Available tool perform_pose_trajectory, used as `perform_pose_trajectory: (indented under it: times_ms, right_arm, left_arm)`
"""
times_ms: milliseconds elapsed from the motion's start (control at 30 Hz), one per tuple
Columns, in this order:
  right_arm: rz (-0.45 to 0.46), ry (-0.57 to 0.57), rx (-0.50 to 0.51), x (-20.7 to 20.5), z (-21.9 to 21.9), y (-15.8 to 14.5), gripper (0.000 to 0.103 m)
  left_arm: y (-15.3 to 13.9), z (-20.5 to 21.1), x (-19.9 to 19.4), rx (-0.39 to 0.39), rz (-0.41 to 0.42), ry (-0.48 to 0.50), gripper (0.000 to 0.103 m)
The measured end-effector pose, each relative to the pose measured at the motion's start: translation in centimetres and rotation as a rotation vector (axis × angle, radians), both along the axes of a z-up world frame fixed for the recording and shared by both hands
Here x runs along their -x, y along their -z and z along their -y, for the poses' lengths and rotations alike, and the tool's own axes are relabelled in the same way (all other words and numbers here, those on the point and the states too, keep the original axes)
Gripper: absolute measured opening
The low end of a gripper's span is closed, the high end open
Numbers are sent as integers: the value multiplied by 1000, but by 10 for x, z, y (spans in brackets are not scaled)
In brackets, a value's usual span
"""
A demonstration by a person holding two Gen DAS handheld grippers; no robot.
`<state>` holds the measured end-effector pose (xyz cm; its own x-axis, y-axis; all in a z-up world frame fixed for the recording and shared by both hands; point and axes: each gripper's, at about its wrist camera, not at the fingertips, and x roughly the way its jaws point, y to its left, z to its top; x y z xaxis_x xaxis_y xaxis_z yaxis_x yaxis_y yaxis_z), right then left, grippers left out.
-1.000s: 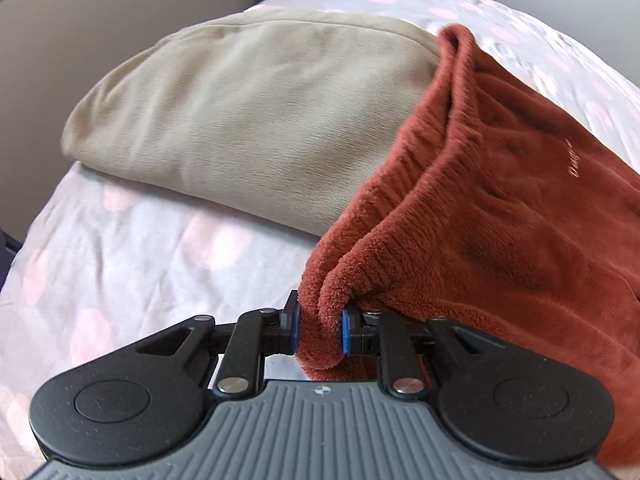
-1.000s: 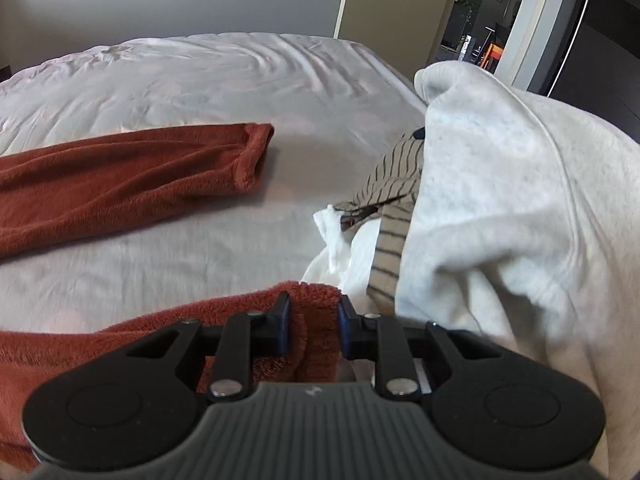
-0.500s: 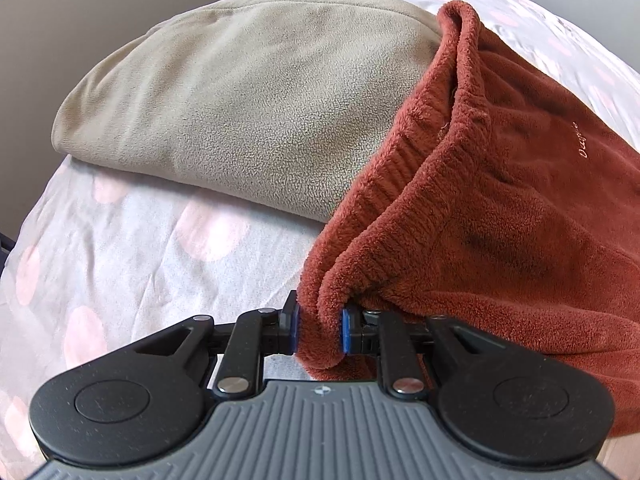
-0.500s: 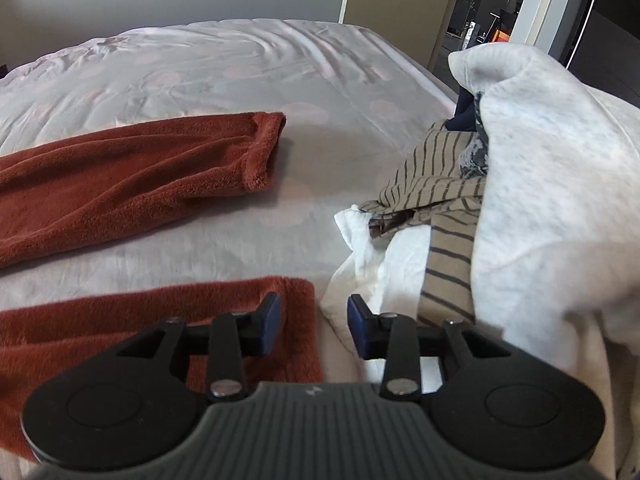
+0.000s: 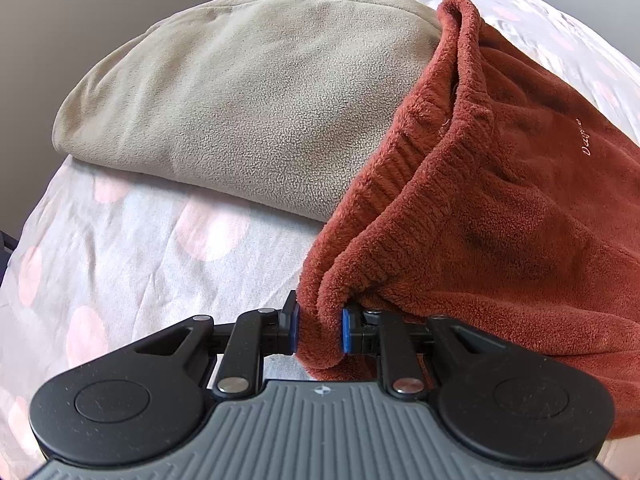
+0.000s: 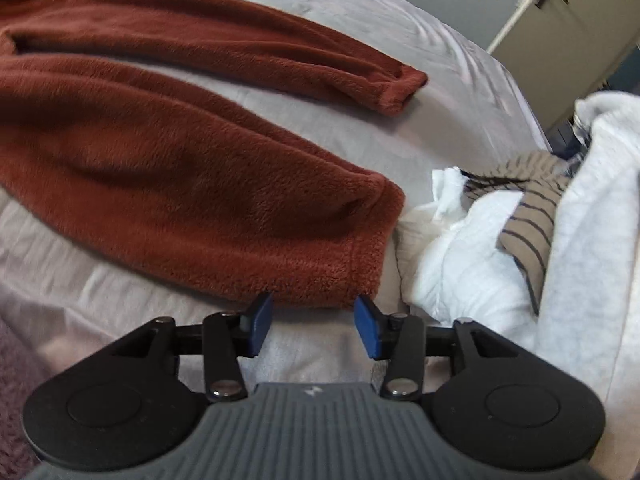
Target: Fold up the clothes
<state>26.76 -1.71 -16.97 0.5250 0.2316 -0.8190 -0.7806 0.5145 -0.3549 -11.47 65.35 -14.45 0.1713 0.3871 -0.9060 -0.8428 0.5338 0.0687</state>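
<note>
Your left gripper [image 5: 319, 330] has its jaws clamped on the waistband of the rust trousers [image 5: 500, 216], which lie on the bed [image 5: 132, 248] against a folded beige fleece [image 5: 248, 100] to the left. Your right gripper [image 6: 314, 326] hangs with jaws apart, empty, just short of the near trouser cuff [image 6: 360, 240]; a clothes pile [image 6: 540, 240] sits right.

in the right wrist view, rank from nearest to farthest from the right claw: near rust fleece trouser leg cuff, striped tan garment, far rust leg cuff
1. Near rust fleece trouser leg cuff: just ahead of the open right claw, not touching.
2. Striped tan garment: off to the right, on the white laundry pile.
3. Far rust leg cuff: farther up the pale bedsheet, ahead.
</note>
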Motion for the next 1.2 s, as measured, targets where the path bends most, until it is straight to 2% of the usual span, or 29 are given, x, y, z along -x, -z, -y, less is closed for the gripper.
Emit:
perform_pose_trajectory:
  times_ms: [100,233,267,300,367,433,600,667,733,833,967,1067,1200]
  right_arm:
    - [65,-137,71,13,-7,7,68]
    - [118,-265,162,26,-14,21,65]
    - [126,-279,171,28,-14,25,55]
    - [130,-283,175,28,-15,27,34]
    - [135,-274,181,27,-17,29,13]
    - [155,-253,169,26,-17,22,6]
    - [188,-161,48,24,1,-31,5]
    - [163,-150,35,28,13,-47,5]
    - [99,-151,43,33,25,-52,5]
    - [7,-143,73,38,42,-41,5]
    - [-88,-88,83,52,49,-10,6]
    - [-103,-59,79,56,48,-1,9]
    - [-110,-51,55,59,54,-15,22]
  left_arm:
    - [-3,-1,1,3,1,-4,17]
    - [-6,-2,0,4,1,-9,17]
    - [-6,-2,-1,3,1,-10,17]
    - [-7,-2,-1,3,2,-11,17]
    - [-9,-2,-1,2,9,-12,17]
    - [-16,-2,2,0,32,-14,17]
    - [-39,2,12,2,94,6,17]
    - [-45,5,17,0,96,24,17]
    - [-44,7,21,9,88,36,17]
    - [-30,5,23,38,62,38,17]
    - [-4,6,18,66,2,30,17]
    - [-11,12,16,42,-20,71,23]
    - [-21,19,13,8,-50,127,30]
